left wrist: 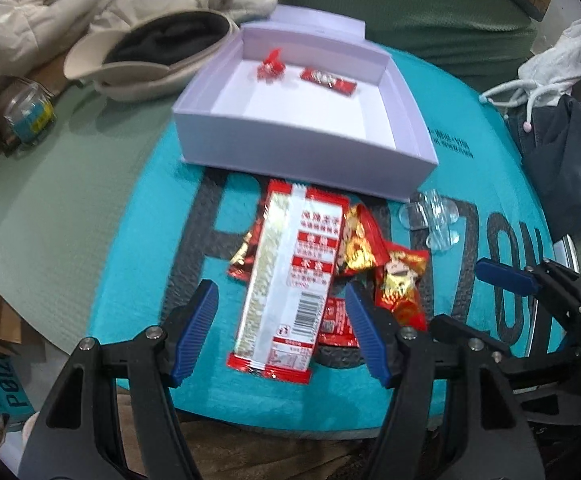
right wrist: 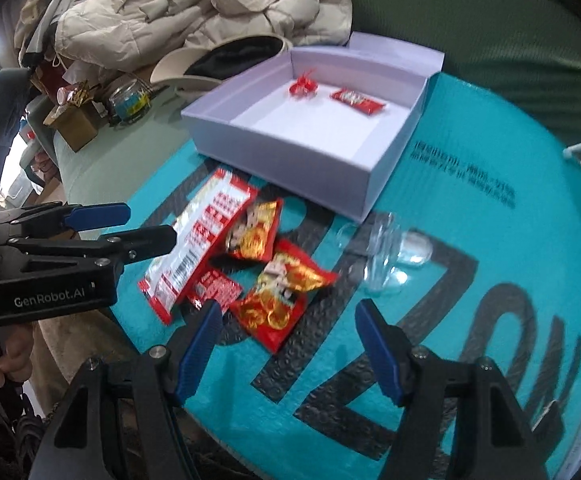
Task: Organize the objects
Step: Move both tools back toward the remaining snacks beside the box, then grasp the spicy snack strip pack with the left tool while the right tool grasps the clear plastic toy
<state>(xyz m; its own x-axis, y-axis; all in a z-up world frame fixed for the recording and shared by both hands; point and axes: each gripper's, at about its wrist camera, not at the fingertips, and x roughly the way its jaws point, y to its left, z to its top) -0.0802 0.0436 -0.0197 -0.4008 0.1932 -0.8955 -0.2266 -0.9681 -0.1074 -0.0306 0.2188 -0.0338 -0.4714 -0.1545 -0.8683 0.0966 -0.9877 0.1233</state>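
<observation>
Two grippers poised over loose snack packets in front of a lavender box

The teal mat (left wrist: 130, 264) carries the open lavender box (left wrist: 302, 142), which holds two small red sweets; just in front of it lies the long wafer packet (left wrist: 286, 280) across smaller red-gold packets (right wrist: 278, 300). The left gripper (left wrist: 282, 332) straddles the wafer packet with fingers wide, holding nothing; the right gripper (right wrist: 290, 348) hangs wide and empty over a red-gold packet. Risk: overlapping wrappers may drag neighbours or slip from the pads.
</observation>
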